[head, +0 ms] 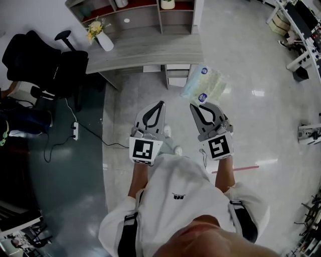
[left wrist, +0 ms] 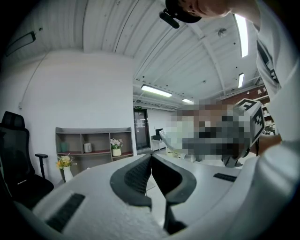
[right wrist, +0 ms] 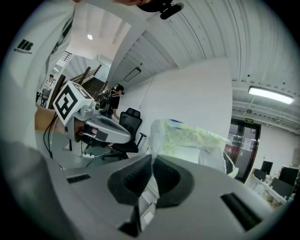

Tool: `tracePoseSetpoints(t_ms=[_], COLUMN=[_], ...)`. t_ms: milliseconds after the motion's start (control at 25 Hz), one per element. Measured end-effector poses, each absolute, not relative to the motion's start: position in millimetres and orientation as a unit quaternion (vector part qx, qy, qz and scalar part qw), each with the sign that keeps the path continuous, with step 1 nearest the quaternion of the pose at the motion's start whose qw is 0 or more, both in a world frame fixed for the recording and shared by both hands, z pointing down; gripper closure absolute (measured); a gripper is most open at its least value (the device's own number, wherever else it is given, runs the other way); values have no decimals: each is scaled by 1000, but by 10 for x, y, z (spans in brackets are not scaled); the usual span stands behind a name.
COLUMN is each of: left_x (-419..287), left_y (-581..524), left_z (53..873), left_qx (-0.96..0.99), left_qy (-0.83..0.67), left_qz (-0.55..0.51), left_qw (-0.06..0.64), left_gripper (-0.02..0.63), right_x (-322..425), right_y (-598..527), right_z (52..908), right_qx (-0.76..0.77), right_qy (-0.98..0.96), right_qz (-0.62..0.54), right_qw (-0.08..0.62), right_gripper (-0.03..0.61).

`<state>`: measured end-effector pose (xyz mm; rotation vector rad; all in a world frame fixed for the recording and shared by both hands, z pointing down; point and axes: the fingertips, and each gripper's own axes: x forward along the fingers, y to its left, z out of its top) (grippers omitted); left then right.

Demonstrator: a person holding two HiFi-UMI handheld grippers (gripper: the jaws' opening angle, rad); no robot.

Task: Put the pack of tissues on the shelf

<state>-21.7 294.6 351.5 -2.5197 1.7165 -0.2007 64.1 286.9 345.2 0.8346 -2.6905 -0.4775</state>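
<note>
The pack of tissues (head: 204,84), pale green and white in clear wrap, hangs from the tip of my right gripper (head: 193,105), which is shut on a fold of its wrapping. In the right gripper view the pack (right wrist: 187,140) rises just beyond the closed jaws of the right gripper (right wrist: 152,157). My left gripper (head: 161,103) is held beside it, shut and empty; its jaws meet in the left gripper view (left wrist: 151,154). The grey shelf (head: 145,10) stands ahead behind a desk, and it appears far off as the shelf (left wrist: 93,140) with small items in its compartments.
A grey desk (head: 145,50) with a white vase of flowers (head: 103,37) lies between me and the shelf. A black office chair (head: 40,62) stands at the left, with a cable and power strip (head: 75,131) on the floor. Workbenches line the right edge.
</note>
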Motion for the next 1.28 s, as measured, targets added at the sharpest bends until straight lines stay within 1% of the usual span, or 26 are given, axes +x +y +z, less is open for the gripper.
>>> tracePoseSetpoints(t_ms=[720, 1280], left_x=[-473, -777], left_y=[1911, 1349], left_z=[3510, 3548], left_qx=[-848, -868], left_qy=[525, 492], left_qz=[-59, -53], left_qw=[37, 31], left_gripper=[588, 588], right_x=[329, 10], right_y=[1974, 1459], right_z=[3457, 3476], right_qx=[316, 353], right_qy=[-922, -906], right_qz=[-160, -155], right_qw=[158, 173], right_gripper=[552, 552])
